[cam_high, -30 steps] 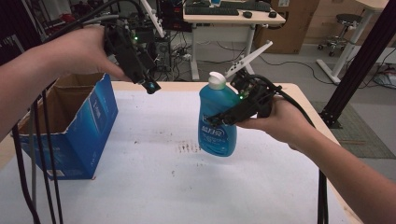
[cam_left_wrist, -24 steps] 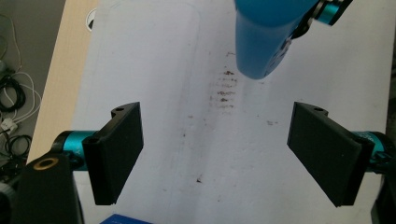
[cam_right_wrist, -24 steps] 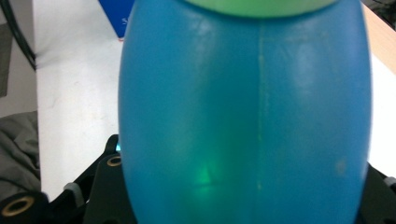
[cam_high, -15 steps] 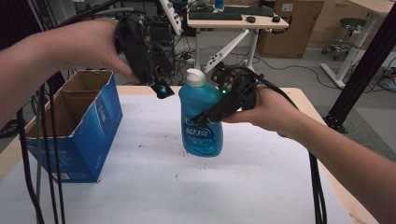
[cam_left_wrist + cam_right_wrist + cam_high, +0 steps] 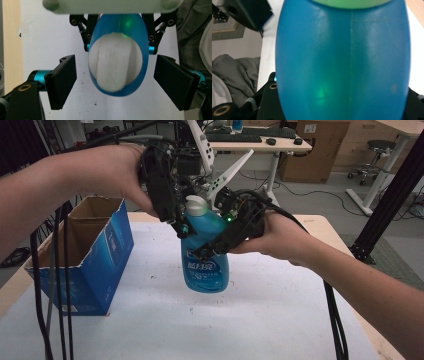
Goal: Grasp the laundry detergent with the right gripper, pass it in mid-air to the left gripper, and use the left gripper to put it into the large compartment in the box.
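With the right gripper (image 5: 212, 251) clenched on the blue bottle (image 5: 206, 262), centre the left gripper's (image 5: 113, 81) spread fingers around the white cap (image 5: 115, 66) before squeezing.

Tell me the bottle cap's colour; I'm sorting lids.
The cap is white, clearest in the left gripper view.

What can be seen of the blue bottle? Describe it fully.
The blue bottle looks like translucent plastic with an oval body, a white cap and a label with white print. It is upright, lifted off the white table, right of the cardboard box. The right gripper is shut on its body. The left gripper hangs over the cap, jaws open on either side, not touching.
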